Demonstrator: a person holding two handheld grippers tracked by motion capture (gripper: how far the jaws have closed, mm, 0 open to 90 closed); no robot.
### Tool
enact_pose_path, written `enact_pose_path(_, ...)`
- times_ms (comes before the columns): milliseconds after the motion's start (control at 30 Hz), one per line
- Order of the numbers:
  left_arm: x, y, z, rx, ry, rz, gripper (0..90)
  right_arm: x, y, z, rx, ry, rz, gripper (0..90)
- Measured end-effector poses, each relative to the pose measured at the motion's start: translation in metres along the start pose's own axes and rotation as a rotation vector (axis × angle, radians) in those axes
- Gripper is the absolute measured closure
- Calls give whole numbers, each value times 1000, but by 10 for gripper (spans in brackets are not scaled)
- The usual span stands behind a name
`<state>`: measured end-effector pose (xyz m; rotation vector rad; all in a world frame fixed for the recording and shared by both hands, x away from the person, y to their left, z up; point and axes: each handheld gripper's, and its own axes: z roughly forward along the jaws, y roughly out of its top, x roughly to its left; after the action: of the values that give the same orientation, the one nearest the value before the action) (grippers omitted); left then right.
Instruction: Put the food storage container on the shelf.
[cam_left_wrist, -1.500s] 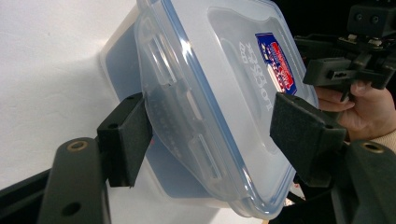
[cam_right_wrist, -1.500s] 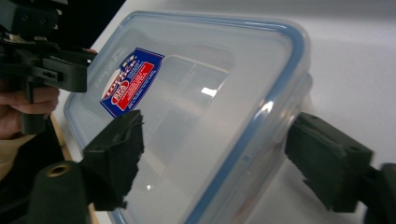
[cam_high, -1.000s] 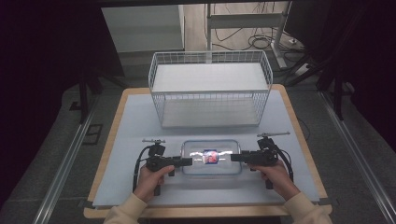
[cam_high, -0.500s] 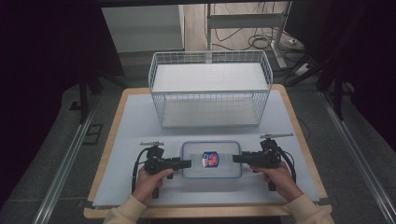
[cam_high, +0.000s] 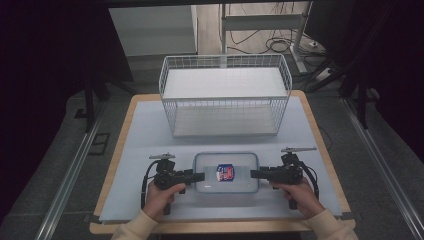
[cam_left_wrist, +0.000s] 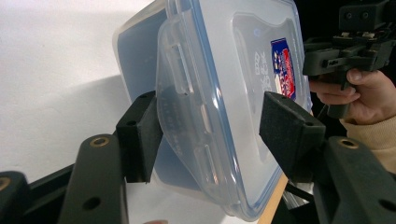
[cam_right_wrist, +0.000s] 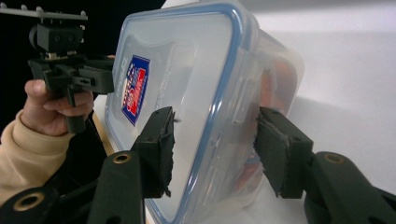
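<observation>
Both grippers drew slightly outward — left gripper (cam_high: 199, 176), right gripper (cam_high: 255, 174), jaws apart around ends of lidded container (cam_high: 226, 172); long axis left-right, contents unclear.

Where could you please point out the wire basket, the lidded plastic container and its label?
wire basket (cam_high: 225, 118), high view, on its front mesh wall.
lidded plastic container (cam_high: 207, 172), high view, on the clear lid left of the label.
label (cam_high: 225, 172), high view, on the middle of the red and blue sticker.
</observation>
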<state>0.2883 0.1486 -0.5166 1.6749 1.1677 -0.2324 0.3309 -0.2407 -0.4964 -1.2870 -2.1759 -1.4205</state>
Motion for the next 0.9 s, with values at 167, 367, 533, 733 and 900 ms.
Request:
enact_pose_path(167,-4,-4,-3,-11,7,14,424,6,-4,-3,-13,-11,-15,508)
enact_pose_path(367,-7,-6,-5,-16,15,13,430,8,-5,-3,-22,-14,-19,513)
enact_pose_path(533,-9,-6,-7,-18,18,14,447,9,-5,-4,-32,-16,-22,519)
enact_pose_path(733,-15,-5,-8,-24,42,44,460,14,-5,-7,-41,-38,-60,525)
enact_pose_path(900,-18,-4,-9,-32,56,52,459,13,-6,-7,-51,-32,-63,528)
